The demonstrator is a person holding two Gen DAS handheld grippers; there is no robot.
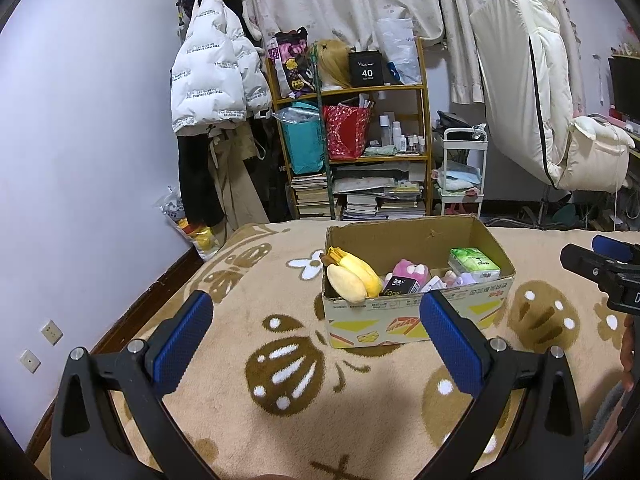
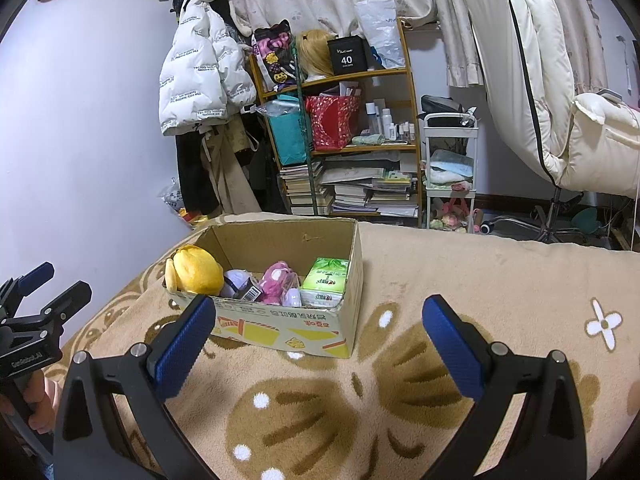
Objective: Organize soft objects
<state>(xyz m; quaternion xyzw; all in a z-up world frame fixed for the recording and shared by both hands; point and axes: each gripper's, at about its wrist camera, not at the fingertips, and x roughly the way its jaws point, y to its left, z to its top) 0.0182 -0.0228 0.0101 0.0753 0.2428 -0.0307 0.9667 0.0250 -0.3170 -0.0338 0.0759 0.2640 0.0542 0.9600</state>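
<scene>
Hovering wide open and empty, left gripper (image 1: 316, 336) and right gripper (image 2: 320, 332) face an open brown cardboard box (image 1: 416, 316) holding a yellow plush banana (image 1: 354, 276).

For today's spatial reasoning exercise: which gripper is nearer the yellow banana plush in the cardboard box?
Left. The left gripper sits in front of the box's banana plush end, jaws open. The right gripper is off toward the green tissue pack end.
</scene>
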